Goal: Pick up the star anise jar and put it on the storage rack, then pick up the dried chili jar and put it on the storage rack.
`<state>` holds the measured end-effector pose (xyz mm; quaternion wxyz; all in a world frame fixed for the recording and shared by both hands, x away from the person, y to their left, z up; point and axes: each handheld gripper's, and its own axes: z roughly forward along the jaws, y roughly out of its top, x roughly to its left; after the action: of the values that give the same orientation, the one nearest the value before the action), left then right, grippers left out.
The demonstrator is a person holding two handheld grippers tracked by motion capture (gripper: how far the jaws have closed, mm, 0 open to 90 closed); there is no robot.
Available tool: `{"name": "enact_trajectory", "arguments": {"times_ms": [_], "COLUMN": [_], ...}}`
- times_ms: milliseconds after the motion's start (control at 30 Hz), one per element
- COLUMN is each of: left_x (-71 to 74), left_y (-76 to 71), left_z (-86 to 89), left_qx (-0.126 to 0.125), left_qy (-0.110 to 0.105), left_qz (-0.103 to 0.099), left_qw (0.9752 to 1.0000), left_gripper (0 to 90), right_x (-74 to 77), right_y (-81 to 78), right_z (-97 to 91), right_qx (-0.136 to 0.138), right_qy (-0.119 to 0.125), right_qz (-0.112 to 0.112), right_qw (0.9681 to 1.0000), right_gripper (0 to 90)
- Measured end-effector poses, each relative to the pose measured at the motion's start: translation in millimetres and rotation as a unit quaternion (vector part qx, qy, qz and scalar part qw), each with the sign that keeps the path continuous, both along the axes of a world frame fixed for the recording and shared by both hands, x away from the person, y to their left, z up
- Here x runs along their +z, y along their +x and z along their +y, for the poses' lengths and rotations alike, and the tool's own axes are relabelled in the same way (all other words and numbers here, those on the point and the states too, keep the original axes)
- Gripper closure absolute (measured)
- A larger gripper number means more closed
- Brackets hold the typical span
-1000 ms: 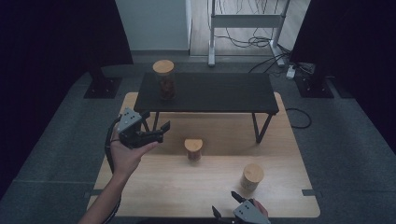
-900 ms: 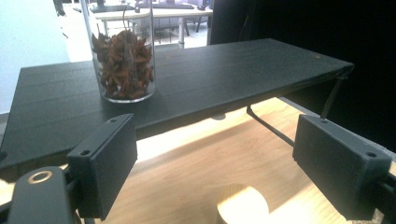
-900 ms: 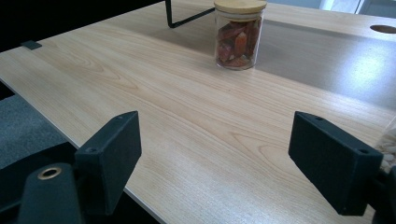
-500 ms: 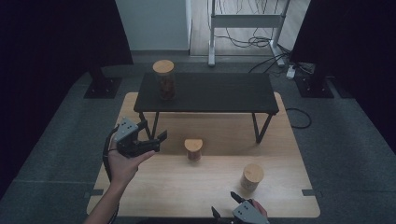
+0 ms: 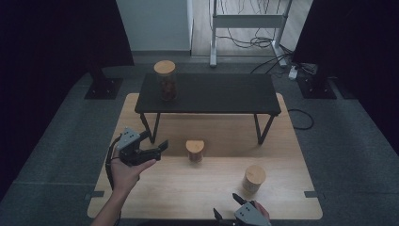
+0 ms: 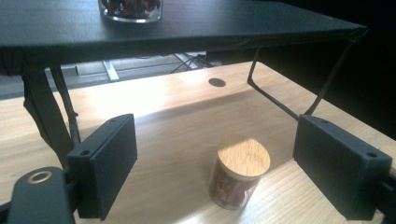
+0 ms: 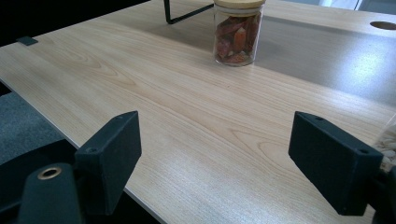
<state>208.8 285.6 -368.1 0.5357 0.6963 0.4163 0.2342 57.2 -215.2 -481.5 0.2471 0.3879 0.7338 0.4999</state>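
Since a second ago my left claw (image 5: 157, 149) has dropped lower and slid toward the near-left corner of the worktop (image 5: 287, 141), while my right claw (image 5: 225, 207) hasn't budged at the near edge. Left claw is spread wide with nothing in it, and in the left gripper view the small jar (image 6: 238, 171) with the wooden lid sits upright on the worktop right between and a bit beyond its two pads, not touching either. Same jar (image 5: 195, 150) in the high view: just in front of the black shelf (image 5: 211, 92), near the middle, off to the right of my left claw. Right claw is spread too, pinching nothing; in its view that jar (image 7: 236, 31) of reddish bits stands well ahead. Second jar (image 5: 254, 178) sits on the worktop right of the first, close to my right claw. Third jar (image 5: 165, 80) stands on top of the shelf at its left end.
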Motion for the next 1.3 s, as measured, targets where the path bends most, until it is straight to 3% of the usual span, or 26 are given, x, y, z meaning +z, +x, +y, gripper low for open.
{"name": "enact_trajectory", "arguments": {"times_ms": [667,1067,1300], "left_x": [-26.4,-28.9,-34.2], "left_y": [-3.7,-6.2,-6.5], "left_z": [5.7,4.6,6.4], "left_qx": [-0.015,-0.018,-0.022], "left_qy": [-0.007,-0.01,-0.015], "left_qz": [0.029,0.028,0.029], "left_qw": [0.9995,0.9994,0.9992], "left_gripper": [13.5,13.5,13.4], "right_x": [-1.2,-1.1,-0.3], "right_y": [1.1,0.1,2.1], "right_z": [1.5,1.5,1.8], "right_qx": [-0.003,-0.003,-0.005], "right_qy": [-0.003,-0.003,0.016], "right_qz": [0.004,0.002,-0.001], "right_qw": [1.0,1.0,0.9999], "right_gripper": [16.8,16.7,15.9]}}
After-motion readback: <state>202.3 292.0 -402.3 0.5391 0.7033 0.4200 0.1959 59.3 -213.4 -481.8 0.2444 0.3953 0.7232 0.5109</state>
